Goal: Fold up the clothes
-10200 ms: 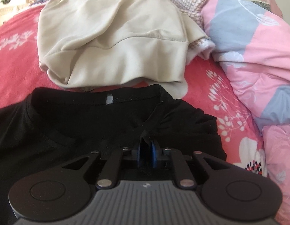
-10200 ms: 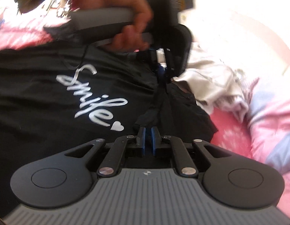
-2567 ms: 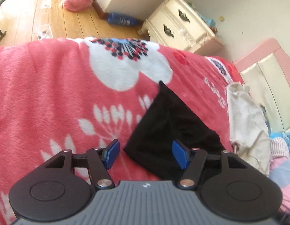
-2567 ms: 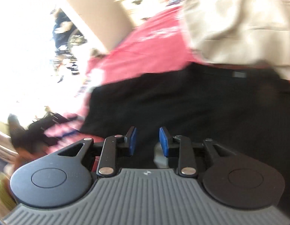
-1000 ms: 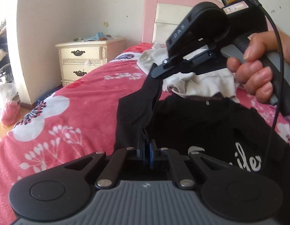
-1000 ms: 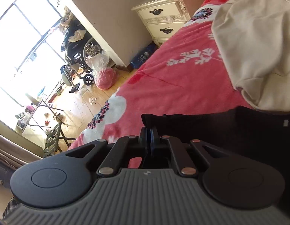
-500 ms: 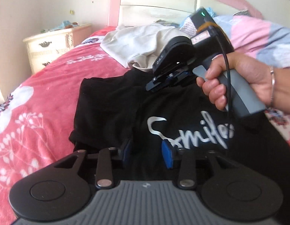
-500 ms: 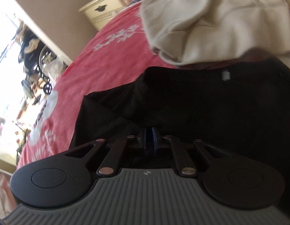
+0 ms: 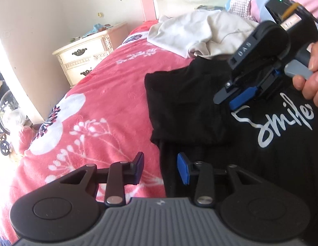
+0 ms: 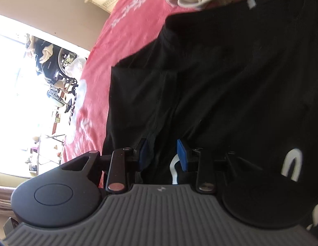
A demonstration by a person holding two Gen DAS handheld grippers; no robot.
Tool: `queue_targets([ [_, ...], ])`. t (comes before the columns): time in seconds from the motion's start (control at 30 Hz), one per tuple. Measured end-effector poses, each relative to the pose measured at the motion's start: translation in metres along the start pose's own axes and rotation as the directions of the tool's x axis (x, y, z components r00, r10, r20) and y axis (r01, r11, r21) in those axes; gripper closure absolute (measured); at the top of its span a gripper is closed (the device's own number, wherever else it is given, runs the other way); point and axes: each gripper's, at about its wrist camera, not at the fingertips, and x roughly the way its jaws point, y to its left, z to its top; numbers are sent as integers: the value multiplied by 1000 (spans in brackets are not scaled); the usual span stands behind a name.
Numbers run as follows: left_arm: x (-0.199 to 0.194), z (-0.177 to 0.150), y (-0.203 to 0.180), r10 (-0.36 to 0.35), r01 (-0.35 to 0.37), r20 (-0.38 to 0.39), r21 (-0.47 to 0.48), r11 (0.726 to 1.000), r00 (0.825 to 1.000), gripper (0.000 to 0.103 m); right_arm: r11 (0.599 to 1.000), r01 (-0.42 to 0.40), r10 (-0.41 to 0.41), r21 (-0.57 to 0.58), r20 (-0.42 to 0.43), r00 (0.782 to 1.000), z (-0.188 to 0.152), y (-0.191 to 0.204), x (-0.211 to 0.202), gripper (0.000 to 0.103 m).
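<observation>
Far left: cream nightstand (image 9: 88, 55) beside the bed's red floral blanket (image 9: 93, 110). Left hand-held gripper (image 9: 160, 169) part open, straddling the shirt's near-left edge, gripping nothing. Black "Smile" T-shirt (image 9: 185, 106) flat mid-bed, left side folded inward, collar toward the far beige garment (image 9: 200, 30). Right hand-held gripper (image 9: 237, 98) opening, loose fabric between pads.

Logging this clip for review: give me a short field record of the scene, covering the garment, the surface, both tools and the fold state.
garment: black T-shirt with white lettering
surface: red floral blanket
fold state: side panel folded over the front
left tool: open, straddling the shirt's edge, gripping nothing
right tool: jaws opening, fabric between them
nearby: beige garment by the collar
furniture: cream nightstand
</observation>
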Motion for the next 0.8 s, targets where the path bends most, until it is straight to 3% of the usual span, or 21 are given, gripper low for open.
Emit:
queue_targets([
  [0.3,11,4,-14,61,-61,24,7,998,998,65,1000,-22,21,-10,-62,998,-13,20,16,73],
  [0.33,14,4,-14,70,-70,16,-2,998,997,65,1000,-18,17,-18,-70,997,-16,22,19,75],
  [0.43,20,1,-9,79,-80,-26,-60,995,997,65,996,9,-16,-86,-80,997,-23,32,23,99],
  [0.47,21,0,-6,78,-80,-31,-80,994,996,65,993,19,-28,-115,-75,997,-25,36,22,101],
  [0.63,18,-3,0,84,-87,-35,-108,990,996,65,977,64,-71,-204,-26,997,-26,48,8,102],
  [0.8,18,-4,3,83,-87,-37,-128,988,996,65,976,92,-100,-195,-29,995,-26,41,5,102],
])
